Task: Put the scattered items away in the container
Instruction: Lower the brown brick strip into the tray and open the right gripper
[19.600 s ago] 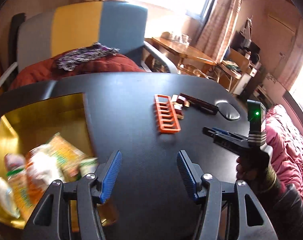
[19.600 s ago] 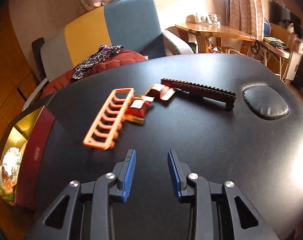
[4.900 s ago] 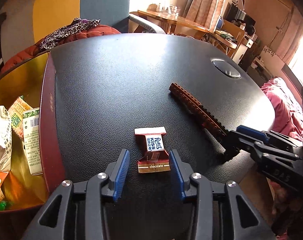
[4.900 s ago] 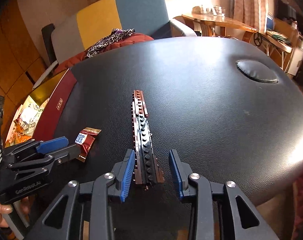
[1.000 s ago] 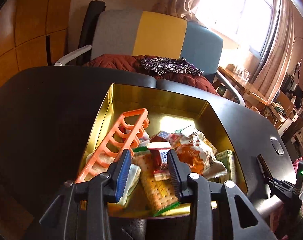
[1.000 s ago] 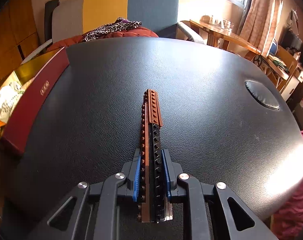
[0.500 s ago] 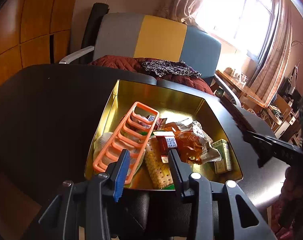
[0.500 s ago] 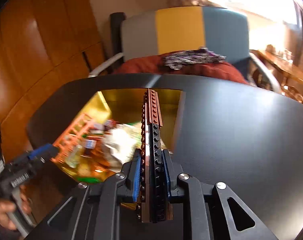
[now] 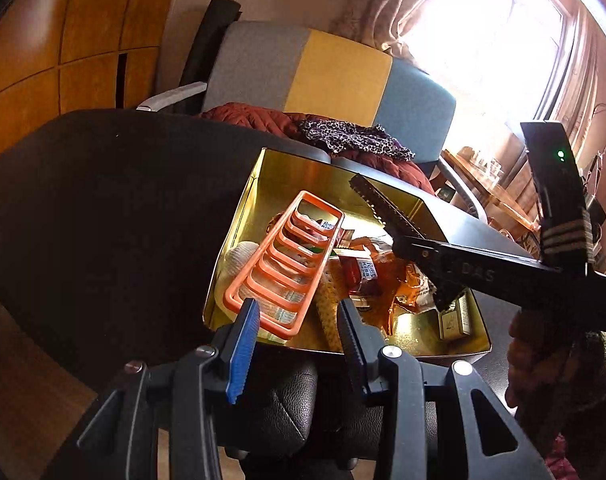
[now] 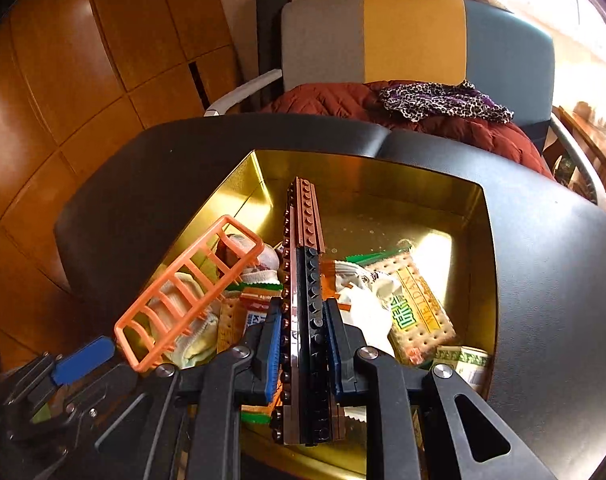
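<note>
My right gripper (image 10: 303, 344) is shut on a long brown and black brick bar (image 10: 306, 264) and holds it above the gold tin (image 10: 475, 216). In the left wrist view the bar (image 9: 383, 208) reaches over the tin (image 9: 263, 168) from the right. The tin holds an orange plastic rack (image 9: 283, 268), a chocolate packet (image 9: 359, 272), crackers (image 10: 419, 308) and other snack packets. My left gripper (image 9: 299, 336) is open and empty at the tin's near edge; it also shows in the right wrist view (image 10: 83, 360).
The tin sits on a round black table (image 9: 103, 200). Behind it stands a grey, yellow and blue chair (image 9: 335, 68) with a red jacket (image 10: 343, 100) and a leopard-print cloth (image 10: 443, 100). Wooden wall panels (image 9: 63, 40) are at the left.
My right gripper has carried the brick bar from over the table to above the tin's contents. My left gripper has drawn back a little from the tin and stays open.
</note>
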Tool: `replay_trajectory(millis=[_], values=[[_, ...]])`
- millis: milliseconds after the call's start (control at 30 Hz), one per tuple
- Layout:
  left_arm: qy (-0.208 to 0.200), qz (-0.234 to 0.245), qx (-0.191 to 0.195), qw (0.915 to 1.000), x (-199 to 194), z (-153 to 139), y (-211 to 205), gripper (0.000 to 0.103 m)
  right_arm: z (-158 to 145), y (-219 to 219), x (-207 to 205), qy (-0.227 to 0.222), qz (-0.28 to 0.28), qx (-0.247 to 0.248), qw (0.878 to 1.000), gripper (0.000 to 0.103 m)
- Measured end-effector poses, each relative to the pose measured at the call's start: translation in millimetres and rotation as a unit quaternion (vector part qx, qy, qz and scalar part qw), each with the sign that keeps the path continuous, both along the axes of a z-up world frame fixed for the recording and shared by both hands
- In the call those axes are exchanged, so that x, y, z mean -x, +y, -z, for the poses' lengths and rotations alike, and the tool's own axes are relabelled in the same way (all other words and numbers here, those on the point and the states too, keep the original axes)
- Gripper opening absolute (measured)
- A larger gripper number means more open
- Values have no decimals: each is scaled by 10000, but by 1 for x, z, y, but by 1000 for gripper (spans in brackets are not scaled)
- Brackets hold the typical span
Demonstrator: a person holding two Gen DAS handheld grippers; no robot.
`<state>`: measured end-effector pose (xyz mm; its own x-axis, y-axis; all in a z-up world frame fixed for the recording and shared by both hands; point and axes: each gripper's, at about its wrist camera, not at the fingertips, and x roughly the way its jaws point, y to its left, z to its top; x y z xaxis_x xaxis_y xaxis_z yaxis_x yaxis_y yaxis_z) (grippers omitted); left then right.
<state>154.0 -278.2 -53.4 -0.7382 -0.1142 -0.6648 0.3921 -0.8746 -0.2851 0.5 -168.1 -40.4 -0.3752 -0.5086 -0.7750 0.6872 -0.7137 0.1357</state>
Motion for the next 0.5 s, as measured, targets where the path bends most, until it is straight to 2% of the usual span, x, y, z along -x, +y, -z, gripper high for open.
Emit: replay_trajectory(millis=[167,500], values=[[-6,-13,-31,10000,-1,2,1,41,1,-14,-2,65,-3,-188,9998,20],[20,-83,-38,10000,-6,1,0,41,7,-18,-7,-40,-53,-205,9998,21]])
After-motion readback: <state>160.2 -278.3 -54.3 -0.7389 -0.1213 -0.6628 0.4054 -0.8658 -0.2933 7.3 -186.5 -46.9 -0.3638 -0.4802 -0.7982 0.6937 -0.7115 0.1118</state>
